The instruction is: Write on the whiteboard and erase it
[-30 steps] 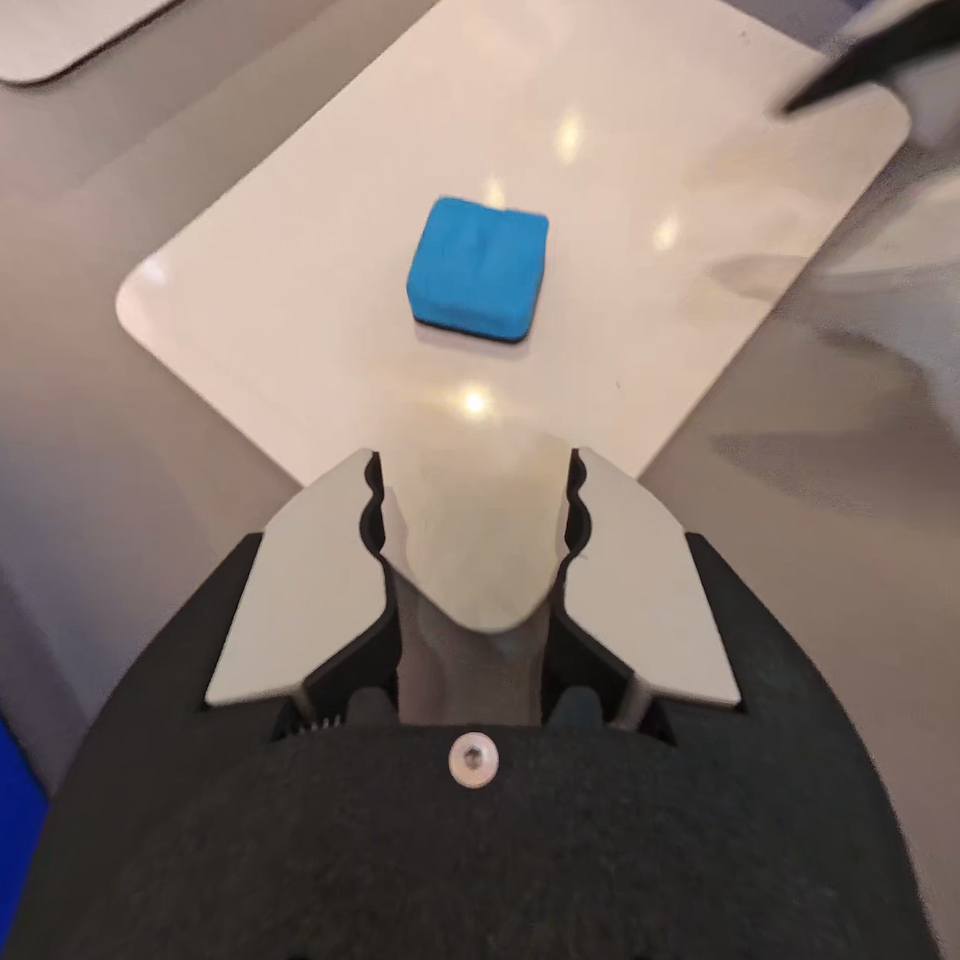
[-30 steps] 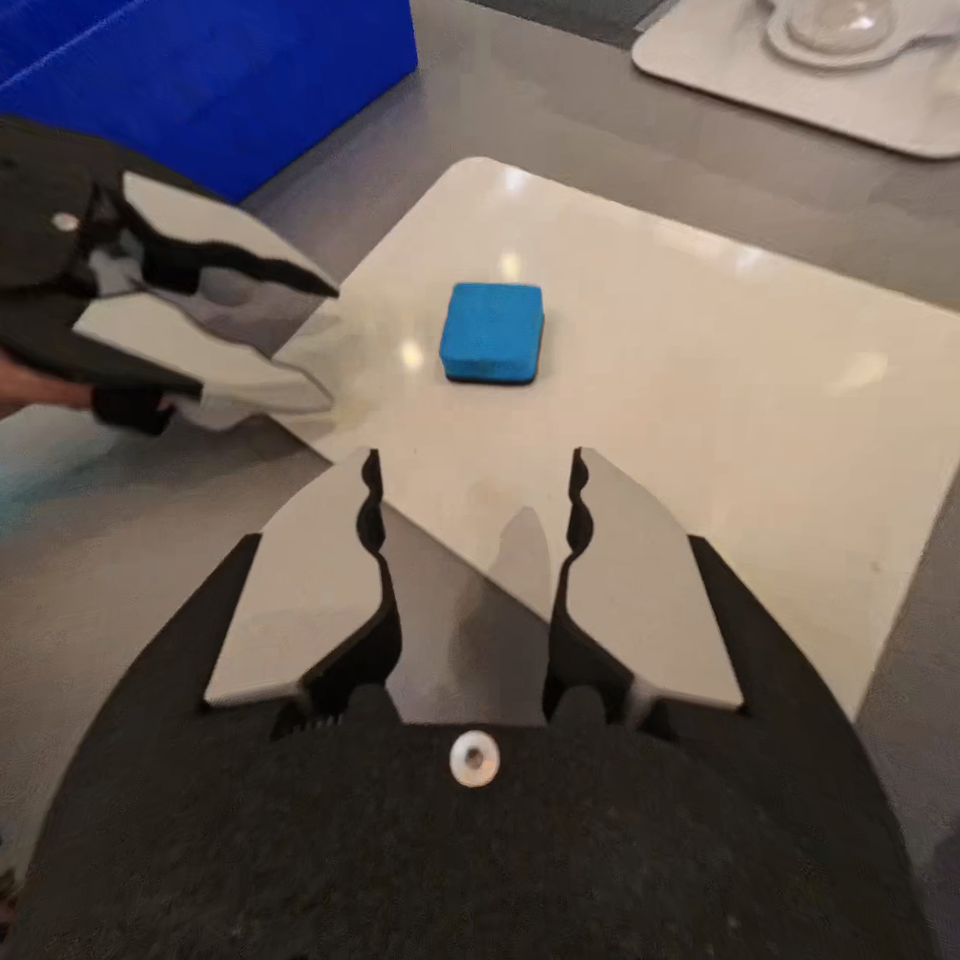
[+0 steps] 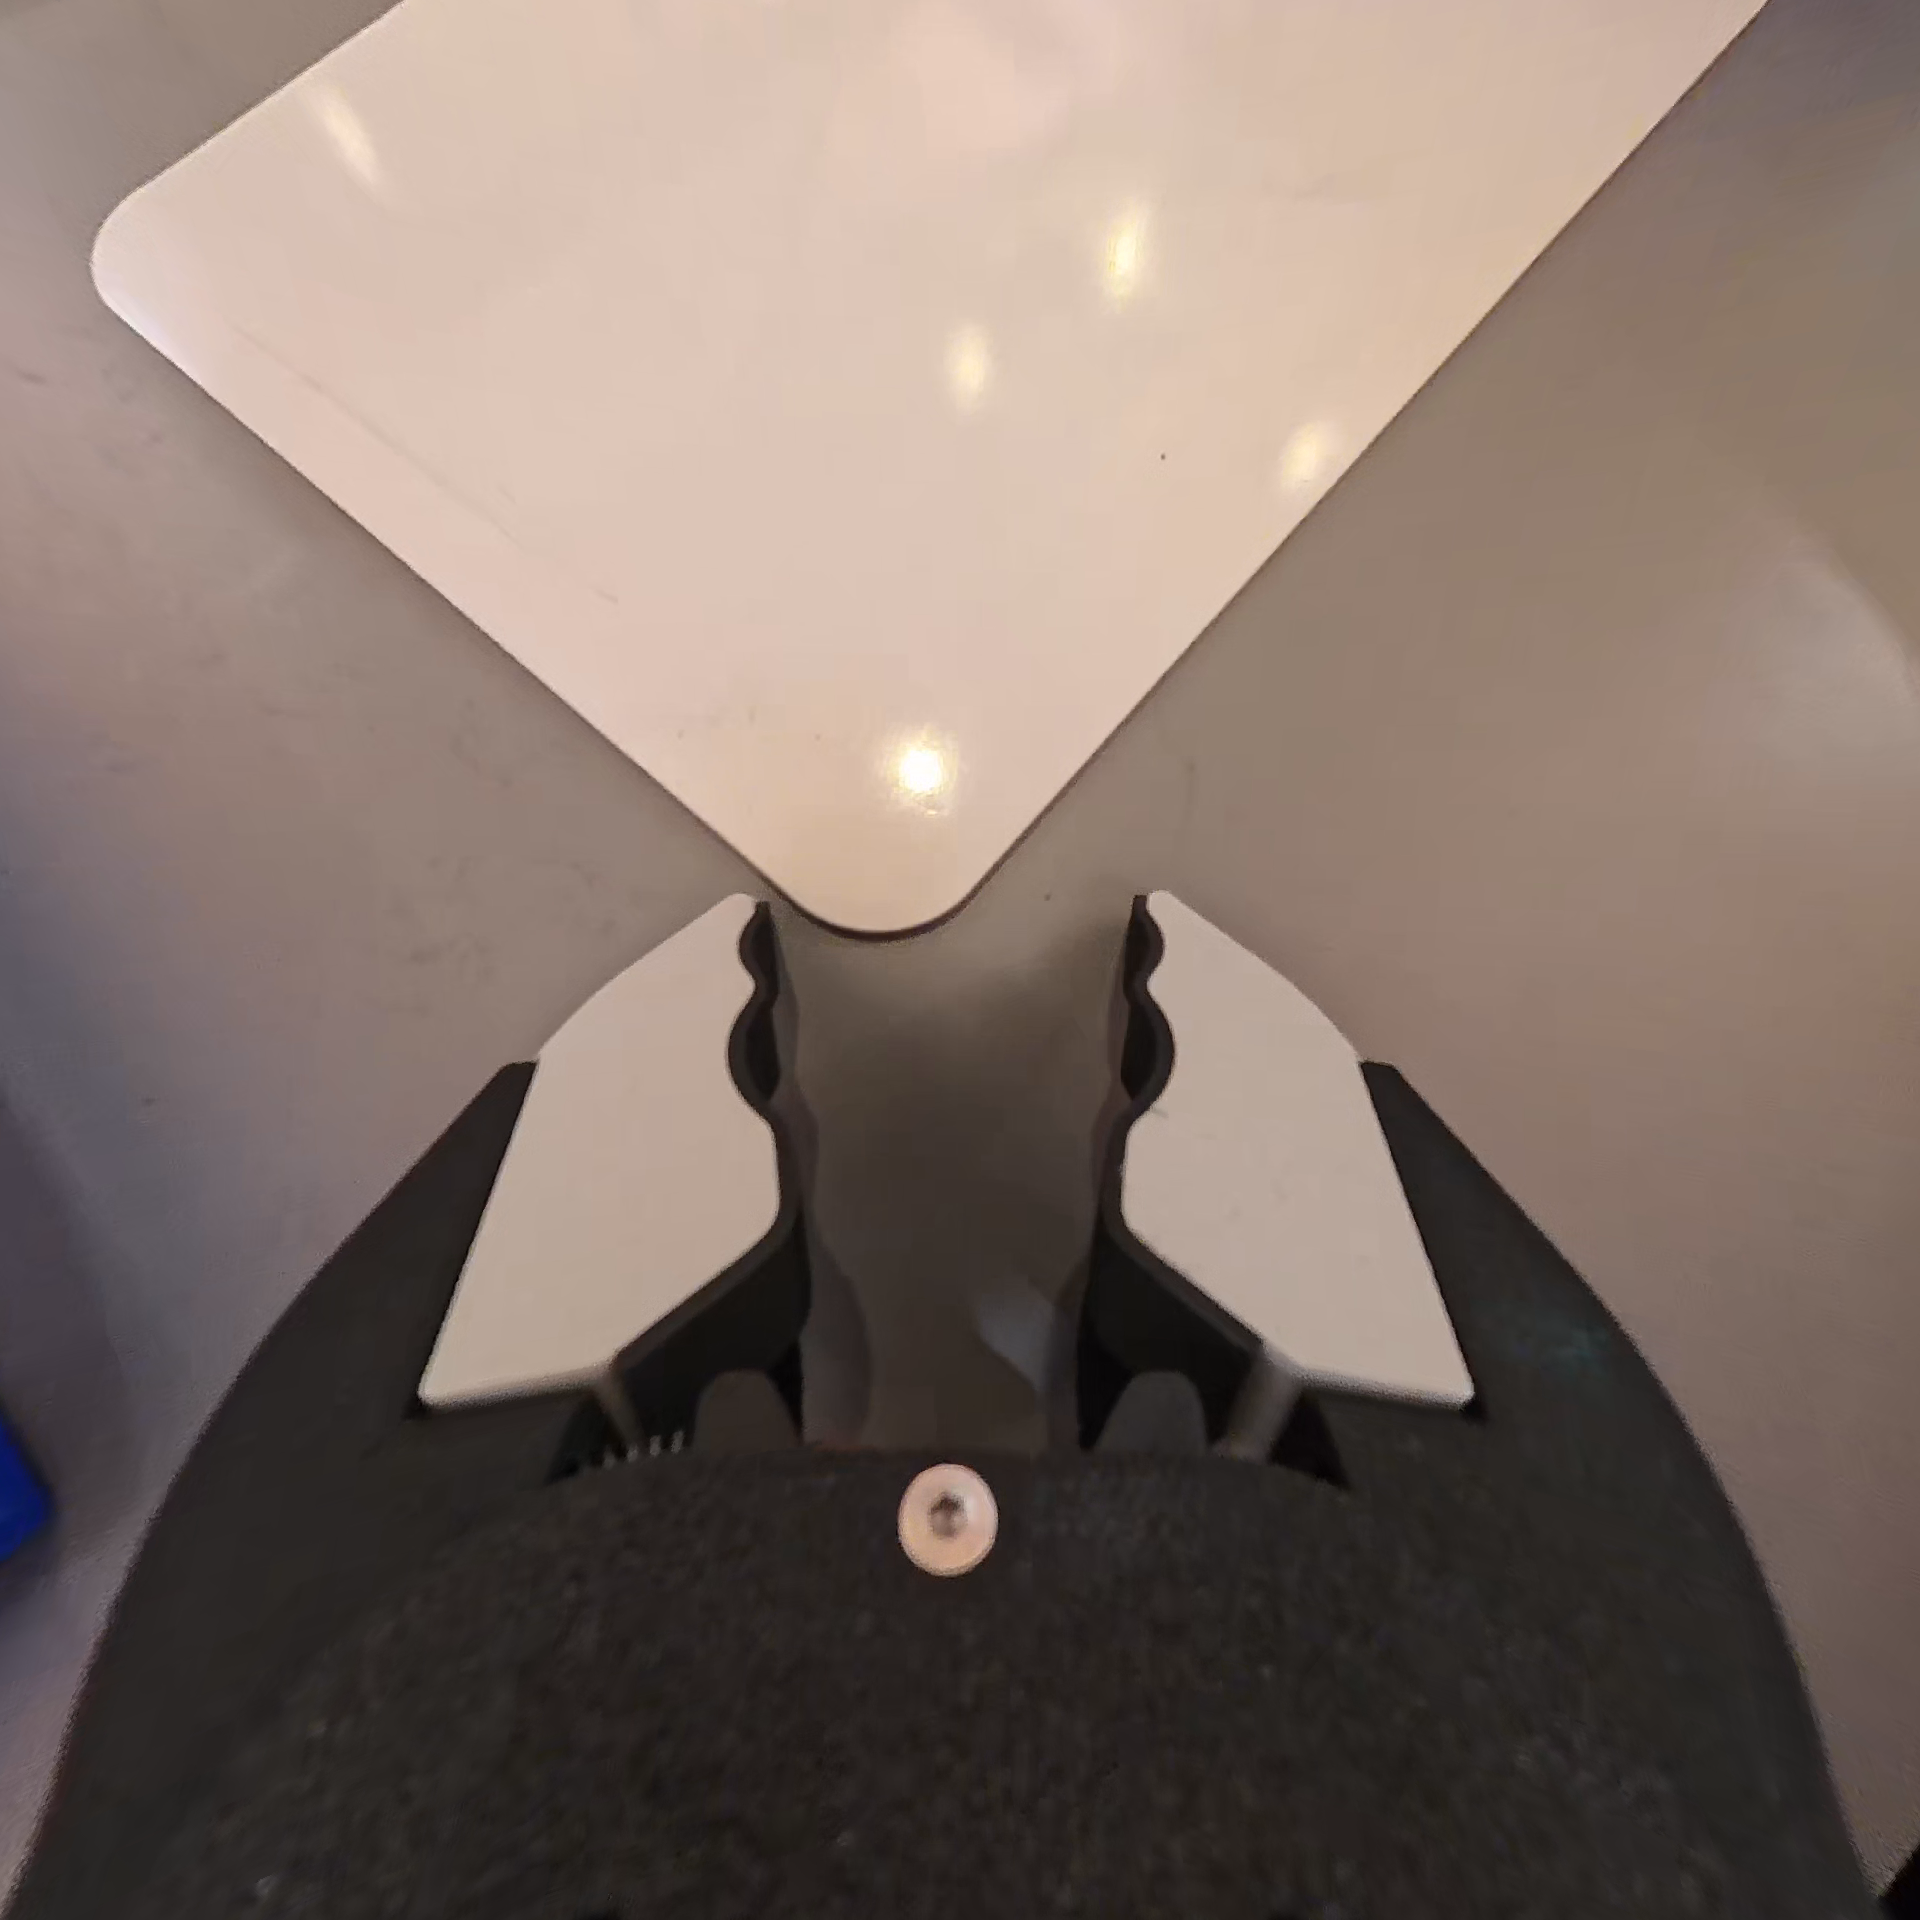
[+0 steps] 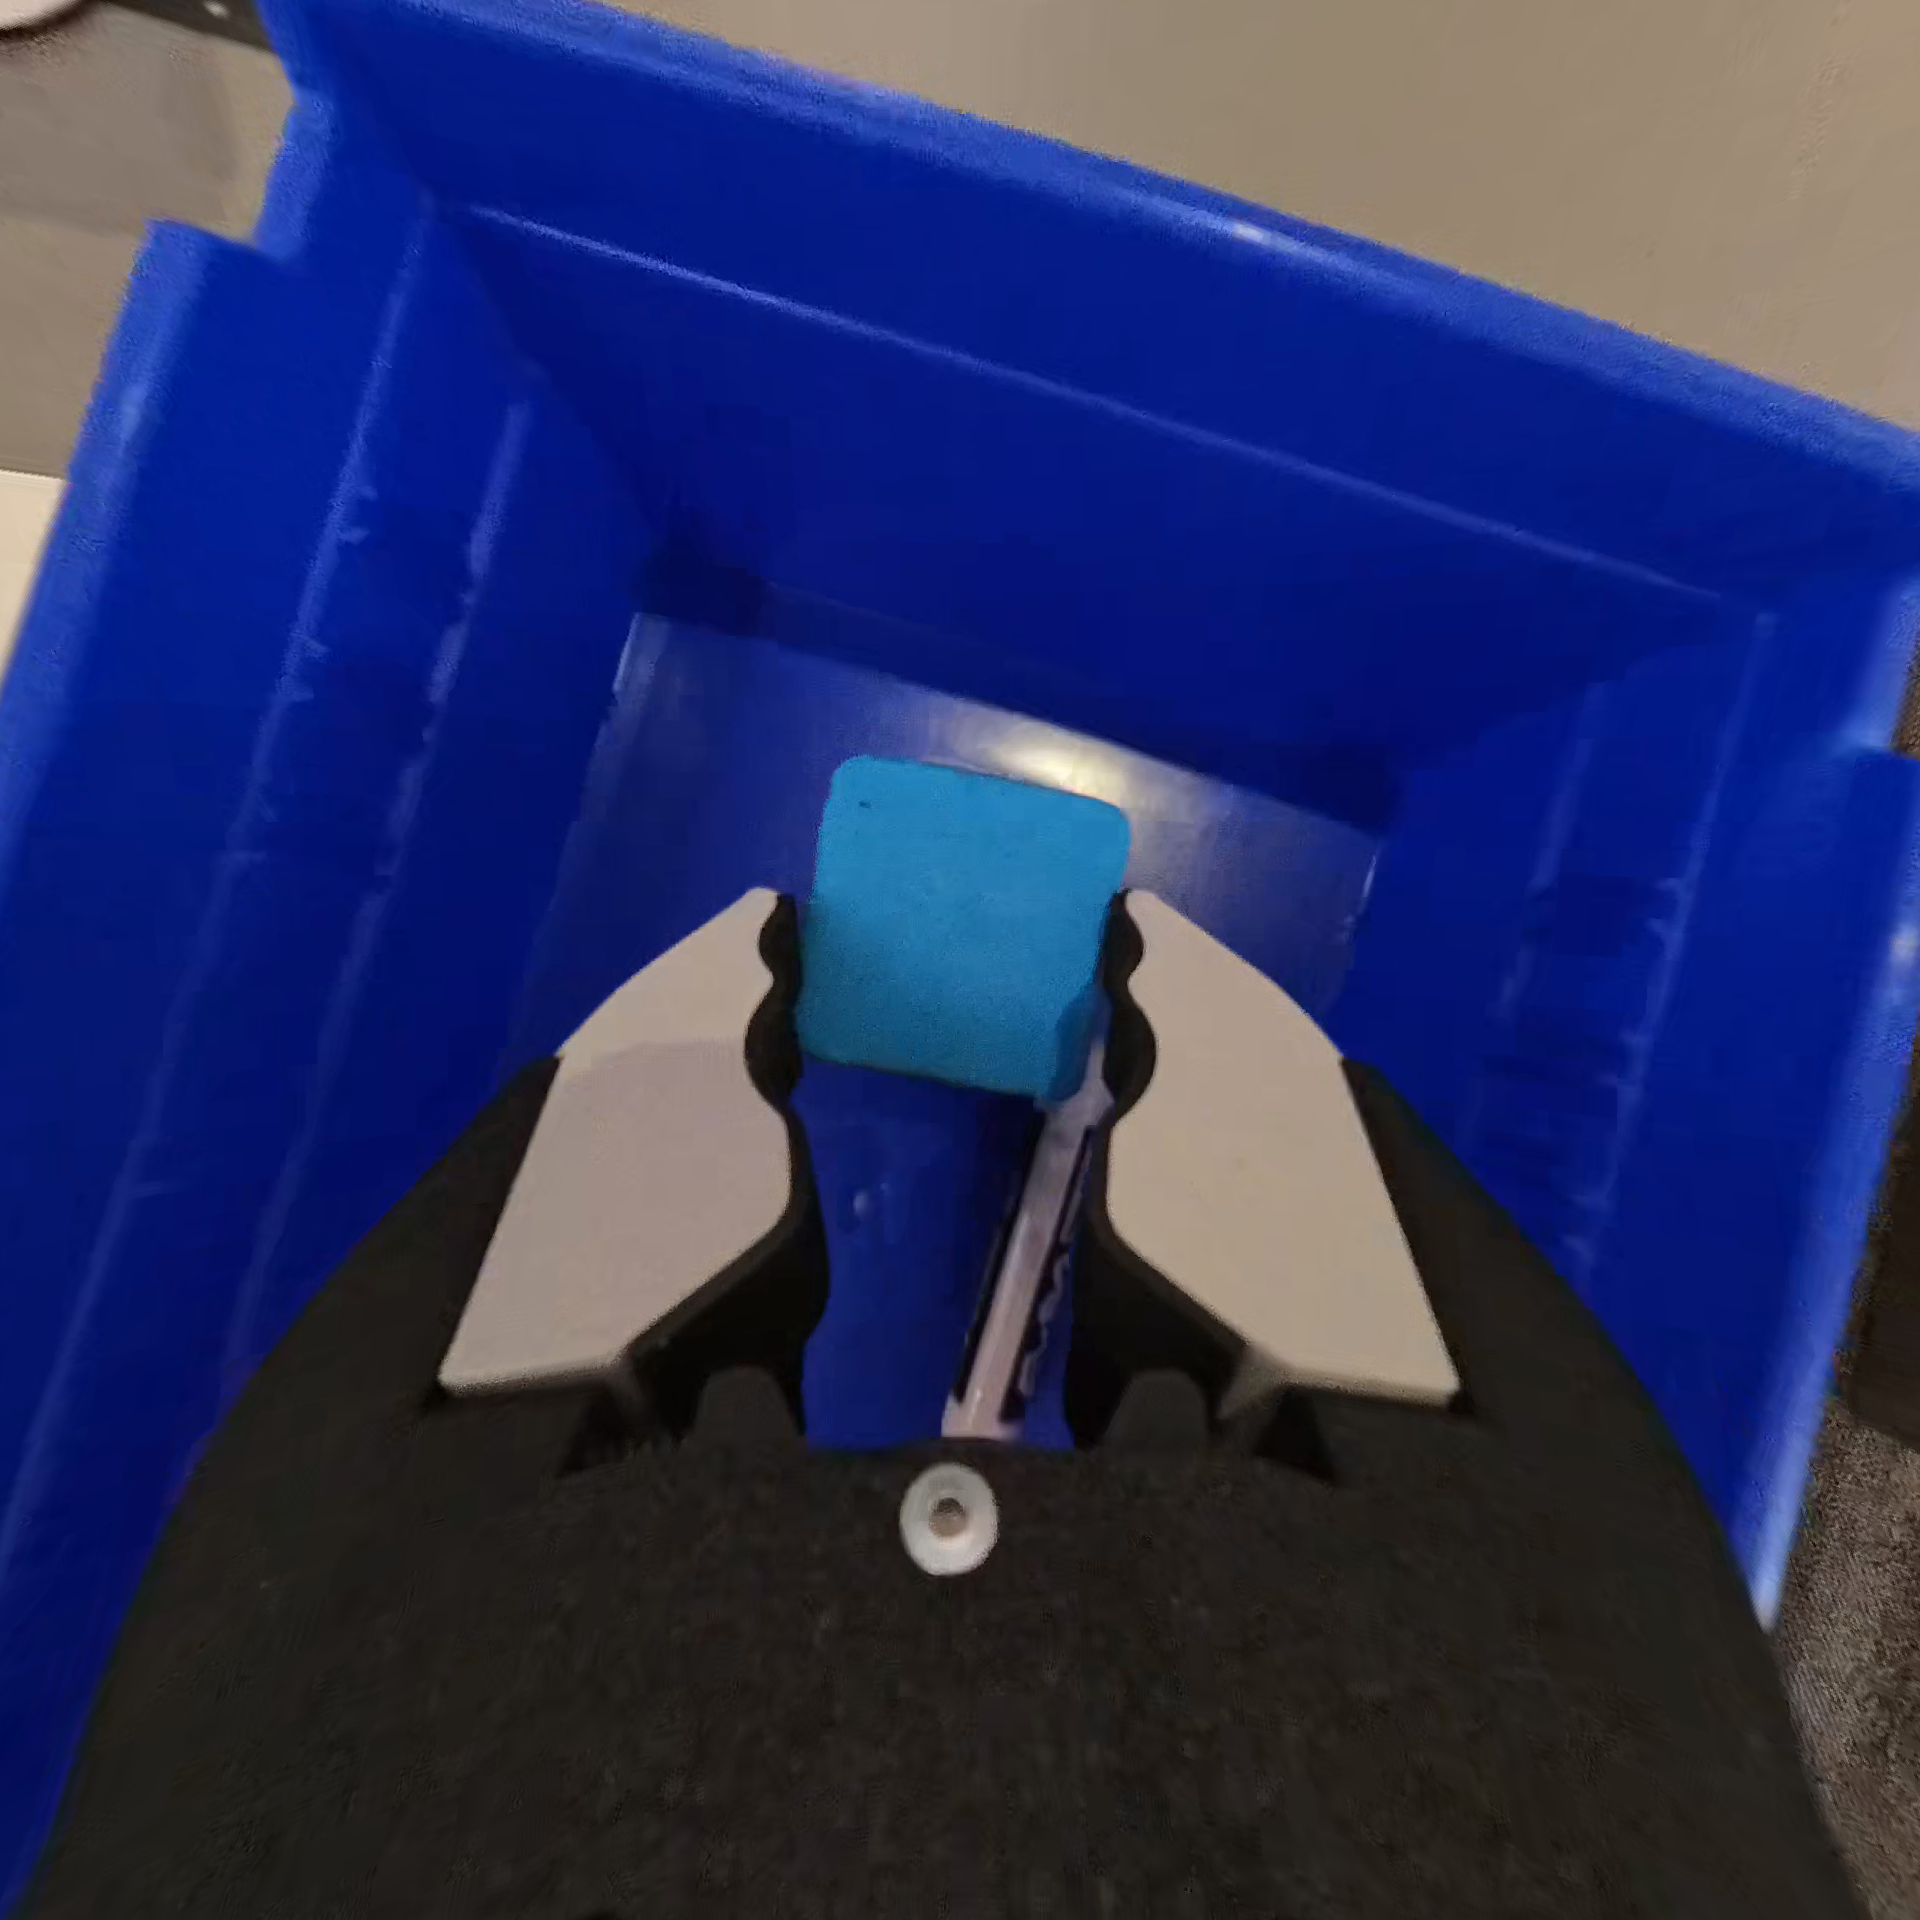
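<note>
Over the blue bin [image 4: 1039,468], right tongs [image 4: 951,914] grip the eraser [image 4: 956,925].

A: Where's the glossy white rectangular whiteboard [image 3: 790,416] with rounded corners?

B: Flat on the grey surface, turned like a diamond in the left wrist view, its near corner pointing toward the camera. Its face is blank, showing only light reflections and a few faint smudges.

A: And the small light-blue foam block eraser [image 4: 961,930]?

B: In the right wrist view it sits square-on and pinched at its two sides, above the inside of a blue plastic bin [image 4: 935,499].
</note>
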A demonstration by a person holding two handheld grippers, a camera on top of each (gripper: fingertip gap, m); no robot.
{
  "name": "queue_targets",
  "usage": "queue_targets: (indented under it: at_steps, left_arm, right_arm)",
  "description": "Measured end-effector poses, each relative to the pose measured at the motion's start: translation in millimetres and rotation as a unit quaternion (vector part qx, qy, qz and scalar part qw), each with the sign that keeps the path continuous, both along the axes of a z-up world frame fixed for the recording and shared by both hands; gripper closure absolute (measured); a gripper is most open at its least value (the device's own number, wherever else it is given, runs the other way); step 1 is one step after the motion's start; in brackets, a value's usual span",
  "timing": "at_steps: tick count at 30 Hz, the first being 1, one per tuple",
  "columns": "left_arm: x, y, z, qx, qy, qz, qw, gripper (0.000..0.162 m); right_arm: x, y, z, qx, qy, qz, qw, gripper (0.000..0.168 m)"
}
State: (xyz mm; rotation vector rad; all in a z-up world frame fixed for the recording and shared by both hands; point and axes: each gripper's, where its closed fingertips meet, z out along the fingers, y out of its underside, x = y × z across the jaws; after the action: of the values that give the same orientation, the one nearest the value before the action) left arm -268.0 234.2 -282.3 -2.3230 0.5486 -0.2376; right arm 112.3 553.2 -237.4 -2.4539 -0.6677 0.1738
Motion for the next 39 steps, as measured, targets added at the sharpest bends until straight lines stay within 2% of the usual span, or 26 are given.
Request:
queue_targets:
  at_steps: [4, 5, 6, 9, 11, 13, 16, 19, 23, 26, 29, 31, 33, 36, 38, 39]
  left_arm:
    - [-1.2, -0.3, -0.2, 0.002, 0.002, 0.006, 1.000, 0.098]
    - [-1.5, -0.3, -0.3, 0.001, 0.003, 0.007, 1.000, 0.097]
    - [-2.3, 0.0, 0.1, 0.003, 0.002, 0.011, 1.000, 0.097]
    - [-8.6, -0.9, 6.5, 0.015, -0.019, 0.039, 0.999, 0.096]
    - [-17.6, -3.3, 17.3, 0.034, -0.046, 0.075, 0.996, 0.098]
    - [-28.5, -8.0, 32.3, 0.066, -0.073, 0.110, 0.989, 0.102]
    - [-51.0, -17.3, 51.6, 0.117, -0.087, 0.169, 0.975, 0.104]
    - [-68.4, -25.5, 64.1, 0.158, -0.097, 0.213, 0.959, 0.110]
    - [-74.0, -28.5, 62.4, 0.148, -0.106, 0.226, 0.957, 0.113]
    - [-73.2, -28.2, 62.6, 0.152, -0.096, 0.224, 0.958, 0.114]
    - [-61.9, -28.1, 63.5, 0.157, -0.078, 0.207, 0.962, 0.114]
    - [-43.0, -25.3, 65.2, 0.162, -0.068, 0.179, 0.968, 0.116]
    - [6.8, -17.6, 69.7, 0.156, -0.084, 0.105, 0.979, 0.115]
    - [131.0, -9.4, 63.3, 0.070, -0.073, -0.045, 0.994, 0.099]
    - [215.0, 1.7, 64.5, 0.055, -0.073, -0.103, 0.990, 0.088]
    - [249.1, 14.4, 66.3, 0.063, -0.077, -0.108, 0.989, 0.085]
  right_arm:
    - [-6.4, 15.9, -35.4, -0.066, -0.019, 0.005, 0.998, 0.109]
    - [-2.1, 16.7, -37.4, -0.072, -0.028, -0.001, 0.997, 0.092]
    - [-1.3, 15.7, -30.3, -0.058, -0.020, -0.001, 0.998, 0.083]
    - [4.6, -15.1, 28.3, 0.028, 0.040, -0.001, 0.999, 0.095]
    - [6.2, -58.0, 70.6, 0.107, 0.106, 0.006, 0.989, 0.100]
    - [2.8, -113.6, 88.8, 0.162, 0.172, 0.023, 0.971, 0.104]
    - [4.5, -188.3, 71.7, 0.187, 0.233, 0.003, 0.954, 0.108]
    - [6.7, -235.5, 42.3, 0.206, 0.253, -0.031, 0.945, 0.113]
    - [15.8, -259.1, 16.5, 0.220, 0.183, -0.040, 0.957, 0.115]
    - [27.9, -262.2, 16.7, 0.244, 0.129, -0.033, 0.961, 0.118]
    - [30.0, -267.7, 20.6, 0.241, 0.148, -0.035, 0.959, 0.118]
    - [29.0, -270.8, 25.4, 0.242, 0.174, -0.037, 0.954, 0.120]
    - [37.3, -267.4, 26.4, 0.253, 0.164, -0.050, 0.952, 0.119]
    - [66.0, -251.1, 33.2, 0.290, 0.133, -0.092, 0.943, 0.107]
    - [84.9, -241.7, 37.6, 0.304, 0.127, -0.113, 0.937, 0.104]
    - [93.2, -238.7, 38.3, 0.305, 0.129, -0.124, 0.935, 0.103]
